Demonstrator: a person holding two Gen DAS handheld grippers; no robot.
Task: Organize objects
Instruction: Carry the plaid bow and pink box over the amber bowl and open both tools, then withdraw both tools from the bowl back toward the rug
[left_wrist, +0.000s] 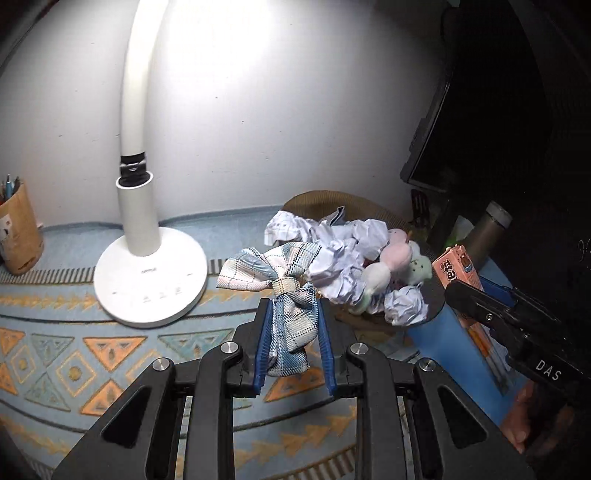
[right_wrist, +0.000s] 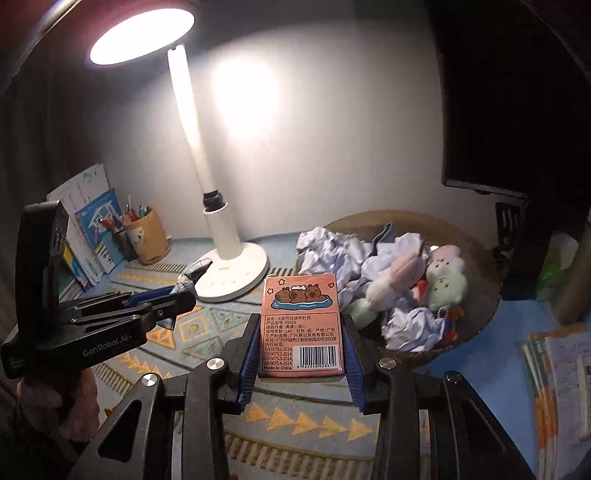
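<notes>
A blue-and-white plaid fabric bow (left_wrist: 273, 267) hangs between the blue pads of my left gripper (left_wrist: 294, 306), which is shut on its lower tails above the patterned table mat (left_wrist: 74, 354). My right gripper (right_wrist: 301, 319) is shut on a pink card box (right_wrist: 301, 295) with cartoon capybaras and a barcode, held upright off the table. In the left wrist view the right gripper (left_wrist: 467, 286) and the box (left_wrist: 456, 266) appear at the right. From the right wrist camera, the left gripper (right_wrist: 184, 295) with the bow (right_wrist: 195, 271) is at the left, a hand below it.
A brown woven basket (right_wrist: 476, 236) holds crumpled paper (right_wrist: 332, 251) and plush toys (right_wrist: 443, 273). A lit white desk lamp (right_wrist: 236, 273) stands behind. A pen holder (right_wrist: 147, 236) and books (right_wrist: 92, 229) sit far left. Papers (right_wrist: 557, 373) lie at right; a dark screen (right_wrist: 484, 177) stands behind.
</notes>
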